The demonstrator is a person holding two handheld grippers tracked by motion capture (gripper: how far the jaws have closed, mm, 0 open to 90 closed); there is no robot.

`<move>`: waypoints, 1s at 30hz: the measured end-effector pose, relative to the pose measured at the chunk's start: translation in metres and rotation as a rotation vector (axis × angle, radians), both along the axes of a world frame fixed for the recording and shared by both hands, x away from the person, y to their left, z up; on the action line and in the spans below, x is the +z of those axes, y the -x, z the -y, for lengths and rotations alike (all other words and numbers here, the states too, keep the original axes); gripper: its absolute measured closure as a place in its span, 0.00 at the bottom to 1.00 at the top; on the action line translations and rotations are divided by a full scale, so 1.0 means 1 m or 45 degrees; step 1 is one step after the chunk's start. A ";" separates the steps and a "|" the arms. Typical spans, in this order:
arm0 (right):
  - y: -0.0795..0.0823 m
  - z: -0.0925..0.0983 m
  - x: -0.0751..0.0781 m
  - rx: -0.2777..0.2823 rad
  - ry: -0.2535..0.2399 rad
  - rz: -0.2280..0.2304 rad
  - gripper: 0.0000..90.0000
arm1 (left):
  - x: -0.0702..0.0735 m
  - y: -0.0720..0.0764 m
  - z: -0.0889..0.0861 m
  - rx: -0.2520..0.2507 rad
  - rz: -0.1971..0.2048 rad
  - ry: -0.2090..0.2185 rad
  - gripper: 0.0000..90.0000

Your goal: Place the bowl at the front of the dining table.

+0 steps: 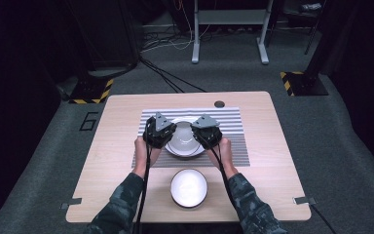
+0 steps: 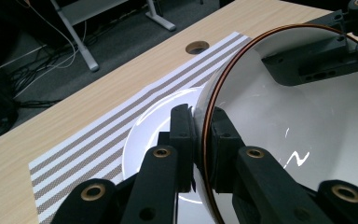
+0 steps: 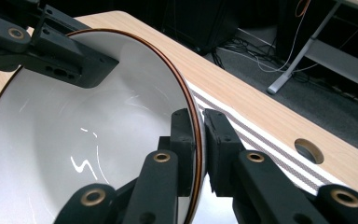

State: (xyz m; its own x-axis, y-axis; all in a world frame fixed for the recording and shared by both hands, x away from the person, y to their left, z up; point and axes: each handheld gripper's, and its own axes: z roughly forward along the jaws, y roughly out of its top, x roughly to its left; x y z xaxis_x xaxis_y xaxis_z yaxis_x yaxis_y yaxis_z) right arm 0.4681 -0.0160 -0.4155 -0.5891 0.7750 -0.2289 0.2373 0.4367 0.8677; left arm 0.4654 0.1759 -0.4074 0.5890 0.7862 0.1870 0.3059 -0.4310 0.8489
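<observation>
A white bowl (image 1: 184,139) with a thin brown rim is held between both grippers over the striped placemat (image 1: 233,122). My left gripper (image 1: 171,136) is shut on the bowl's left rim, one jaw inside and one outside (image 2: 200,121). On the opposite rim my right gripper (image 1: 198,136) is pinched shut the same way (image 3: 199,126). In the left gripper view a white plate (image 2: 154,126) lies on the mat just under the tilted bowl (image 2: 307,140). The right gripper view looks into the bowl's glossy inside (image 3: 98,140).
A second white dish (image 1: 189,187) with a dark rim sits near the table's front edge, between the person's forearms. The wooden table (image 1: 121,146) has a round cable hole (image 1: 219,104) behind the mat. Beyond it are grey carpet, cables and a metal stand.
</observation>
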 end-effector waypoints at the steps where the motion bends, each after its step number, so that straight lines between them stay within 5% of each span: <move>1: -0.001 0.000 -0.001 0.000 0.001 -0.003 0.92 | -0.001 -0.001 0.000 -0.001 -0.004 0.004 0.92; 30: -0.039 -0.005 -0.041 -0.025 -0.009 -0.202 0.91 | -0.039 -0.036 0.003 0.054 -0.150 -0.036 0.91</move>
